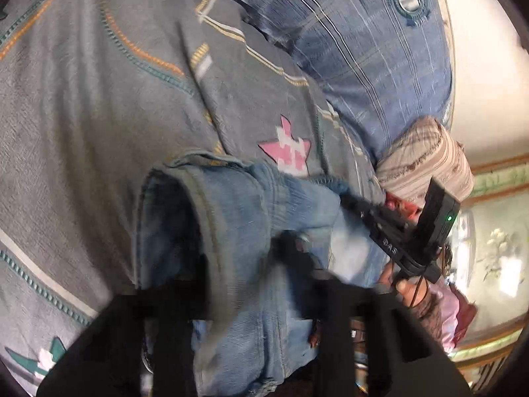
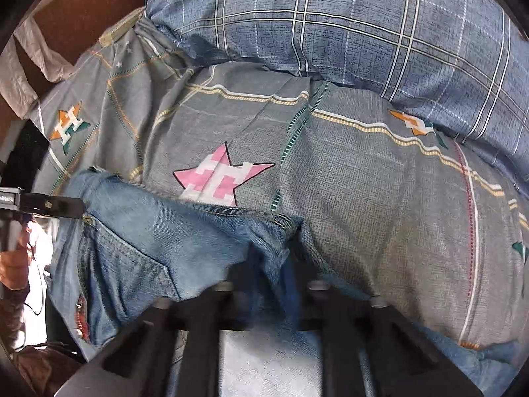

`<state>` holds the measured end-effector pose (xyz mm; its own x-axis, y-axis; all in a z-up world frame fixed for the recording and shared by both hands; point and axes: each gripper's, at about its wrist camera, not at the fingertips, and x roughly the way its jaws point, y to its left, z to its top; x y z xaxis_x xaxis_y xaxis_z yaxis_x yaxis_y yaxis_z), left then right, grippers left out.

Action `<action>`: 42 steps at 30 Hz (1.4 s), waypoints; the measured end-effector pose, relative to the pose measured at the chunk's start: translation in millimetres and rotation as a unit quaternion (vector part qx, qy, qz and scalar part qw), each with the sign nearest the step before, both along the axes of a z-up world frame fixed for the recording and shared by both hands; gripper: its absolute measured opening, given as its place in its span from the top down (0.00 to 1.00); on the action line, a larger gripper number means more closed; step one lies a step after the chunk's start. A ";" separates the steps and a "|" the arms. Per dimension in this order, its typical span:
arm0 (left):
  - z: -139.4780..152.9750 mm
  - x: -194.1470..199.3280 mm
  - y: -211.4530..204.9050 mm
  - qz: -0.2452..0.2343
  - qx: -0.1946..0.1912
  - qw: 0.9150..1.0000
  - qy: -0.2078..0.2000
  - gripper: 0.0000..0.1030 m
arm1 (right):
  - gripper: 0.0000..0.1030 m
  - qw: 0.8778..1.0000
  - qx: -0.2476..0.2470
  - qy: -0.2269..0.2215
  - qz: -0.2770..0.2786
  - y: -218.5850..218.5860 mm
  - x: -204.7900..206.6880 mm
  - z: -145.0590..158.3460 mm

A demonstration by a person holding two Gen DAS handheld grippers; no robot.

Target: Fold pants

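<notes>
Blue denim pants (image 1: 251, 218) hang bunched between my two grippers above a grey patterned bedsheet (image 1: 82, 115). My left gripper (image 1: 254, 264) is shut on a fold of the pants near a hem. The right gripper's body (image 1: 413, 231) shows at the right of this view, also at the denim. In the right wrist view my right gripper (image 2: 274, 258) is shut on the pants (image 2: 148, 238) at a hem edge. A back pocket and red label show at lower left. The left gripper's finger (image 2: 49, 205) touches the denim at the left.
A blue plaid pillow (image 2: 330, 16) lies at the head of the bed, past the pink star on the sheet (image 2: 380, 198). A rolled striped cloth (image 1: 426, 158) sits beside the pillow (image 1: 363, 49). A brown headboard (image 2: 82, 3) is at upper left.
</notes>
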<state>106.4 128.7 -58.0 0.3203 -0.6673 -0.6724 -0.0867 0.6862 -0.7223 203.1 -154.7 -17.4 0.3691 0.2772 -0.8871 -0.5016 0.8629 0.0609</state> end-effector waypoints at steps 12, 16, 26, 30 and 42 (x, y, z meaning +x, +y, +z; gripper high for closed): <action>-1.0 -16.5 -6.4 0.019 0.066 0.998 -0.006 0.81 | 0.71 0.995 0.016 -0.068 -0.064 2.6 5.5 1.5; 18.4 -38.7 3.7 0.018 0.070 0.997 -0.030 0.67 | 0.70 0.990 0.079 -0.072 -0.094 -17.2 -22.5 40.2; 14.9 -121.2 12.4 0.063 -0.038 0.997 -0.006 0.33 | 0.50 0.945 0.310 0.094 -0.039 -17.3 -159.8 24.5; -7.2 -119.4 9.2 0.075 -0.078 0.994 0.035 0.30 | 0.49 0.918 0.347 0.181 -0.059 -11.3 -171.8 -10.4; 31.6 -93.1 13.6 0.099 -0.064 0.992 -0.038 0.89 | 0.77 0.879 0.395 0.209 -0.167 0.1 -141.8 -44.6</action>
